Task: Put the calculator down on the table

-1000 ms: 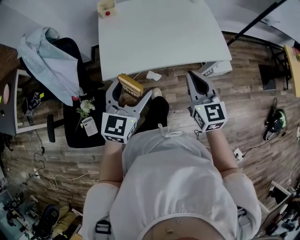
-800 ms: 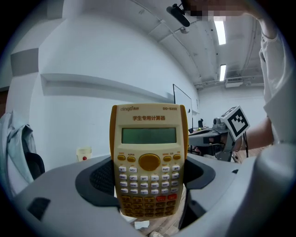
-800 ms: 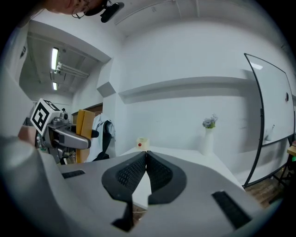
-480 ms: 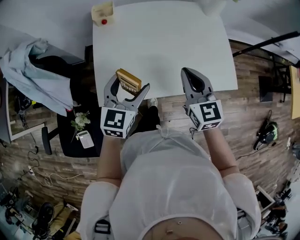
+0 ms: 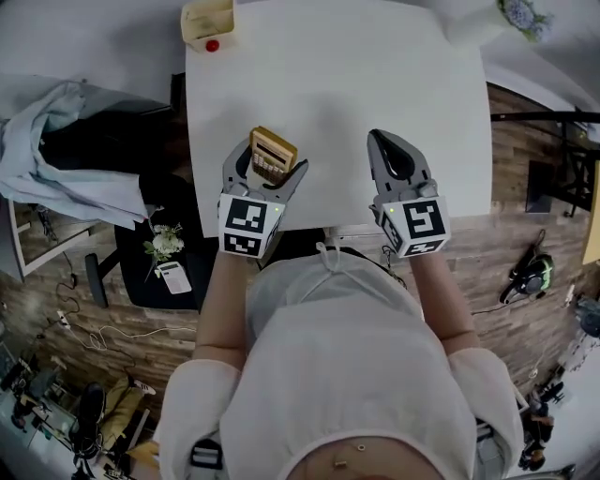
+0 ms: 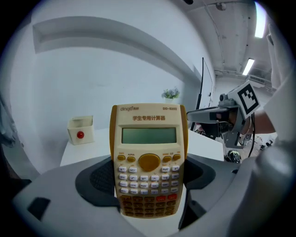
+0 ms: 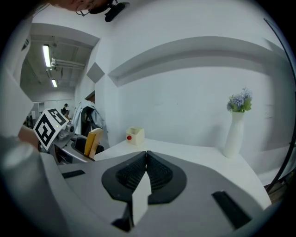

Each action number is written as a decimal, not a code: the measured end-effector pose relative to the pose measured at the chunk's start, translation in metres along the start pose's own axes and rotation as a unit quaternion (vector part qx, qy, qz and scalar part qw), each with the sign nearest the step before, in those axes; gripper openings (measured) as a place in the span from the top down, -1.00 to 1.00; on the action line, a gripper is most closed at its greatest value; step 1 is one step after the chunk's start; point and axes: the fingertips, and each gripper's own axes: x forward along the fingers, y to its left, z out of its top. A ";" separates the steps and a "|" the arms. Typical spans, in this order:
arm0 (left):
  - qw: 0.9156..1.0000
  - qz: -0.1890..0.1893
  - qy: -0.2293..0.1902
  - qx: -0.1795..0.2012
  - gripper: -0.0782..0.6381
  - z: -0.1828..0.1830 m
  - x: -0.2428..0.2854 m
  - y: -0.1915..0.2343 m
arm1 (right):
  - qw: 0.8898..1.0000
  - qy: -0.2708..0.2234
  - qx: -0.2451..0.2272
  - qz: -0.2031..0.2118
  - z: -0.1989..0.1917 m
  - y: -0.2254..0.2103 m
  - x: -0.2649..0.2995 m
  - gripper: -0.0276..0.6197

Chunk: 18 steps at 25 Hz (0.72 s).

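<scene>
A yellow calculator (image 6: 149, 159) stands upright between the jaws of my left gripper (image 5: 265, 167), keys and screen facing the camera; the same calculator (image 5: 271, 155) is held above the near part of the white table (image 5: 328, 84). The left gripper is shut on its lower half. My right gripper (image 5: 397, 161) is shut with nothing in it, hanging over the table's near right part. In the right gripper view the right gripper (image 7: 146, 155) shows jaws pressed together, and the calculator (image 7: 93, 141) appears edge-on at the left.
A cream box with a red button (image 5: 208, 25) stands at the table's far left corner. A white vase with flowers (image 7: 235, 128) stands at the far right corner. A black chair with clothes (image 5: 89, 159) is left of the table.
Both grippers have moved forward from over the floor to over the table's near edge, the left one carrying the calculator. The right gripper stays shut and empty.
</scene>
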 end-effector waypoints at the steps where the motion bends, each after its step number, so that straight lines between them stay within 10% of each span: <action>1: 1.000 -0.001 0.009 -0.002 -0.35 -0.003 0.009 0.003 | 1.000 0.003 0.000 0.002 -0.001 -0.002 0.006 0.90; 18: 0.993 0.008 0.121 0.011 -0.35 -0.041 0.097 0.003 | 0.998 0.038 0.018 0.038 -0.019 -0.035 0.039 0.90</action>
